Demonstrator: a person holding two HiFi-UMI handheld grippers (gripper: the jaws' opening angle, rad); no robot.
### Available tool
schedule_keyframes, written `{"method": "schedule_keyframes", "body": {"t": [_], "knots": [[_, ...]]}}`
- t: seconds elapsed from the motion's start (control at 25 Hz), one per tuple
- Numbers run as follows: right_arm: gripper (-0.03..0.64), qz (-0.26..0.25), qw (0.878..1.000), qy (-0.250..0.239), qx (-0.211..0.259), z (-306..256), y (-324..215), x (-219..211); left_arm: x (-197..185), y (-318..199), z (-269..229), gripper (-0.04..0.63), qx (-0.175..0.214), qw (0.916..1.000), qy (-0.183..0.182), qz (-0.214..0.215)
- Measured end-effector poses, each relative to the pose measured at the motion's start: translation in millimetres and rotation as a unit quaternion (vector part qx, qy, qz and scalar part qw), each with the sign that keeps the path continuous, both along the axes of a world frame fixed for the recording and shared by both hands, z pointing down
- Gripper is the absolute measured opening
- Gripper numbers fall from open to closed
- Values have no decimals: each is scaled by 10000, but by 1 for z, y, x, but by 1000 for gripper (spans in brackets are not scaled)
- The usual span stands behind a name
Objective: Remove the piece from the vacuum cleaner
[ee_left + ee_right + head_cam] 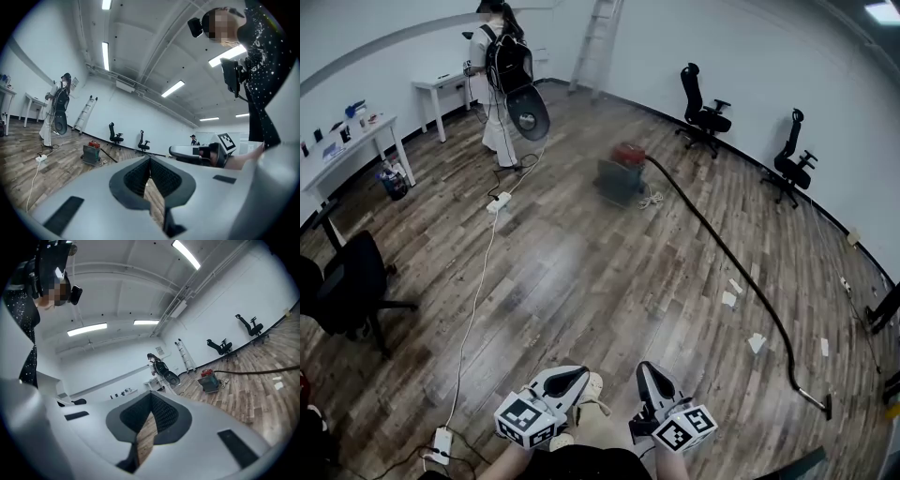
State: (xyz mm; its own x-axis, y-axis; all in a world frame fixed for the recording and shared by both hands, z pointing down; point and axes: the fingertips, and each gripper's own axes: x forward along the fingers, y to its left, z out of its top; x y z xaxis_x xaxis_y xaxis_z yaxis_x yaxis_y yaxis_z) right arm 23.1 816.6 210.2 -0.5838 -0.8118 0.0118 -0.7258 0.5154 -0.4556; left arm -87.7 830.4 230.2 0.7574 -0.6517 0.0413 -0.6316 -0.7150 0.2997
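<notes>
The vacuum cleaner [619, 174], a grey box with a red top, stands on the wooden floor far ahead. Its black hose [727, 253] curves right and toward me, ending in a nozzle [818, 403] at the lower right. The vacuum also shows small in the left gripper view [91, 153] and the right gripper view [208, 380]. My left gripper [579, 374] and right gripper [645, 369] are held close to my body at the bottom edge, side by side. Both are shut with nothing between the jaws [150, 161] [152, 397], far from the vacuum.
A person with a backpack [502, 70] stands at the back left by a white desk [441, 86]. A white cable with a power strip [498, 202] crosses the floor. Black office chairs [705, 112] [342, 286], a ladder [598, 37] and paper scraps [731, 292] are around.
</notes>
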Motion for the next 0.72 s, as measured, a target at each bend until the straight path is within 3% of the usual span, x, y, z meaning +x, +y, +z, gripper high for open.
{"method": "schedule_keyframes", "body": {"t": [0.16, 0.48, 0.72], "knots": [[11, -165, 9999, -4, 32, -1, -71, 10, 1, -71, -1, 8, 20, 9998, -19, -207], [11, -314, 9990, 2, 321, -26, -224, 45, 44, -228, -29, 8, 402, 9990, -23, -215], [11, -342, 9989, 31, 327, -24, -296, 71, 73, -299, -22, 8, 351, 9992, -8, -192]]}}
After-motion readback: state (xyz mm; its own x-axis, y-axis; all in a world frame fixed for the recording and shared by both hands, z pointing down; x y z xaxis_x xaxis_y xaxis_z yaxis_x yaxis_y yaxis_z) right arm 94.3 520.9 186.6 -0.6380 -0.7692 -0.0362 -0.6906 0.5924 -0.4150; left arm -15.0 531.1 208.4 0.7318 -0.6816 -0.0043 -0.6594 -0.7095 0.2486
